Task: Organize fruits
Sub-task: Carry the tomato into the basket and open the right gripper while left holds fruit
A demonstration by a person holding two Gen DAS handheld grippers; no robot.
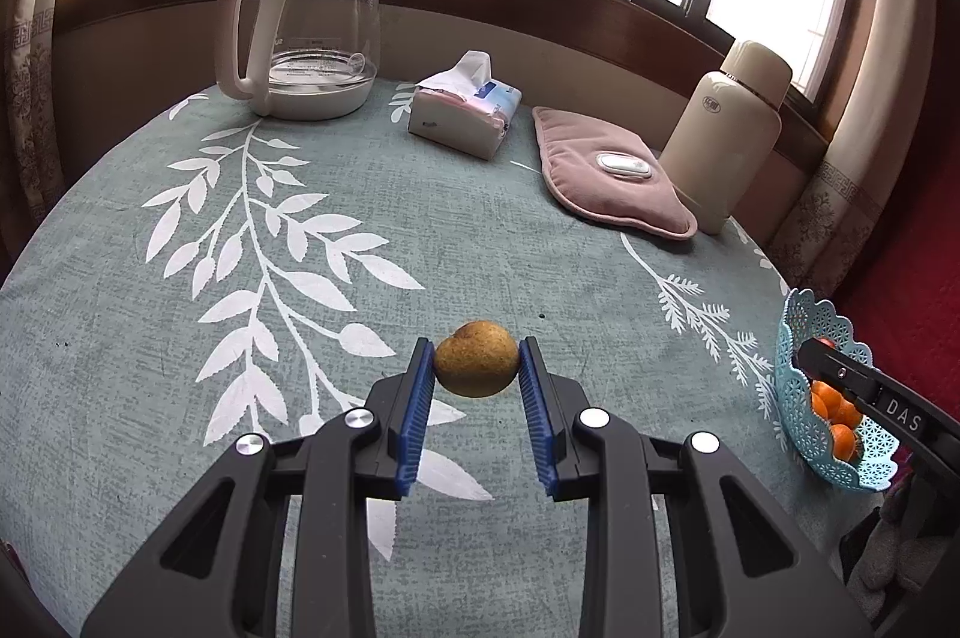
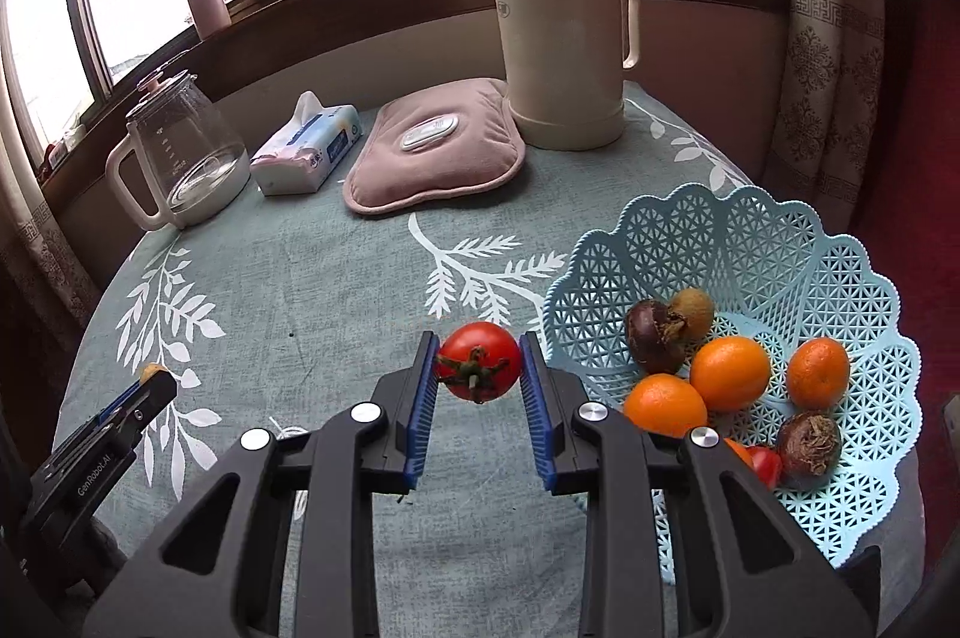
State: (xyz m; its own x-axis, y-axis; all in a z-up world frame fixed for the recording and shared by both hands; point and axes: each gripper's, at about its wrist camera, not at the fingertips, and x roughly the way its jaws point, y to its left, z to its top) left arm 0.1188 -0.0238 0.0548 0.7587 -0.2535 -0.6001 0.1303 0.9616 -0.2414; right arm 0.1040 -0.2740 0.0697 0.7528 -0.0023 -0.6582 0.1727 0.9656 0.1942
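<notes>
Two wrist fisheyes, angled down over the counter.
Both face the windows, sharing the round leaf-patterned green-clothed counter (image 1: 300,278) and perforated blue plastic basket (image 2: 750,248).

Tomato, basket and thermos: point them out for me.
tomato (image 2: 479,361), right wrist view, red front by the stem
basket (image 2: 750,242), right wrist view, far lattice wall
thermos (image 2: 561,56), right wrist view, cream body

The middle and near part of the bench (image 1: 252,338) lies bare, wide room to pass. Along the far edge stand a glass kettle (image 1: 312,32), a tissue pack (image 1: 465,110), a pink heat pad (image 1: 606,170) and a tall flask (image 2: 564,38), closing that side. At the right edge the blue basket (image 2: 780,242) sits with raised walls, open from above
</notes>
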